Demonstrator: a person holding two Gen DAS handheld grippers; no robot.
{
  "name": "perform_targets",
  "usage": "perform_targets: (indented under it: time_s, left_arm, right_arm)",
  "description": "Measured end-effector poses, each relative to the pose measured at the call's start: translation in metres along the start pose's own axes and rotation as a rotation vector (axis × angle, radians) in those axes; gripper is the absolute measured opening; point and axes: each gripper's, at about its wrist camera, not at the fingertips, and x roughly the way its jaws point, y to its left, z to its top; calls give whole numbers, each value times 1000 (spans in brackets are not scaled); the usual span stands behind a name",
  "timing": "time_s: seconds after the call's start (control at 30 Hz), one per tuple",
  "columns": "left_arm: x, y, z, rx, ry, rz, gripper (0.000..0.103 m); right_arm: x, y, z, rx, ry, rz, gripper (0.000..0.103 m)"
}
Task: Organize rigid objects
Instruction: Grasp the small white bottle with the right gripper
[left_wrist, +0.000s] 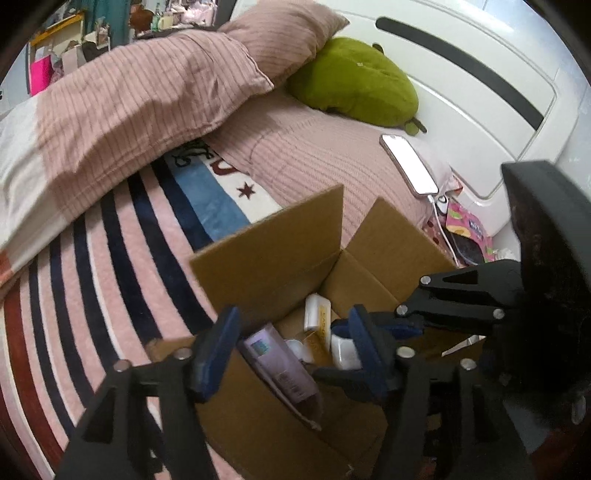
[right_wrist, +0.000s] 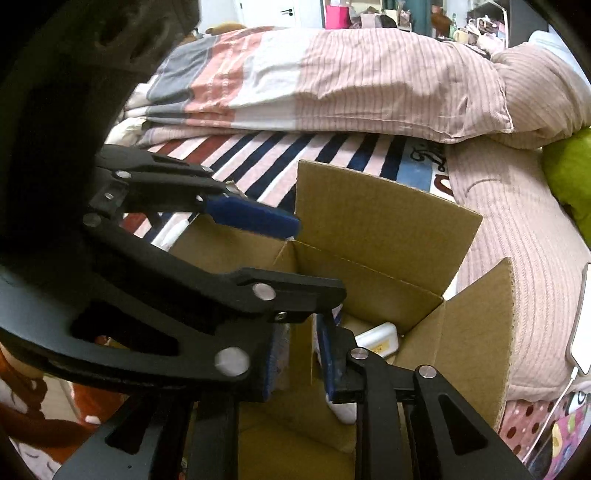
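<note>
An open cardboard box (left_wrist: 273, 243) (right_wrist: 369, 206) stands on the bed with its flaps up. My left gripper (left_wrist: 291, 354) hangs over it, open. A purple carton (left_wrist: 277, 365) lies tilted inside the box between and below its pads, touching neither. A white-and-yellow carton (left_wrist: 317, 310) (right_wrist: 380, 339) lies deeper in the box. My right gripper (right_wrist: 303, 362) reaches into the box from the right, its pads a narrow gap apart with bare cardboard showing between them. A white item (left_wrist: 343, 352) (right_wrist: 345, 410) rests just beside its right finger. One blue finger (right_wrist: 251, 218) of the left gripper shows above the box's corner.
The box sits on a striped blanket (left_wrist: 92, 277). A folded pink quilt (left_wrist: 129, 103) and a green plush (left_wrist: 354, 81) lie behind it. A phone (left_wrist: 408, 162) on a cable rests near the white headboard (left_wrist: 461, 74). Colourful bags (left_wrist: 469, 229) sit beside the bed.
</note>
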Motion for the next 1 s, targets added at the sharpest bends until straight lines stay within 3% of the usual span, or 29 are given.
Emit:
perform_targets:
  time_s: [0.13,0.33,0.57,0.67,0.83,1.0]
  left_arm:
    - [-27,10,-7,-12,-56,6,71]
    - [-78,36,-31,-47,-145,104,80]
    - [-136,94,-88,-152,-236,205,83]
    - [-151,124,-117,-214,-253,261,84]
    - [-159,167,-168,-294,-255,306,84]
    - [-150,195,-205,-343,-237,303,84]
  right_arm:
    - [-2,1,1,9,-20,0,28]
    - [-21,24,13,8,-136,32,34]
    - [-26,103,38,-107,-236,158,45]
    - [-12,139,45,-155,-230,204,53]
    - [37,194,52,-218,-143,248,55]
    - [100,210,50,-170,-47,241,55]
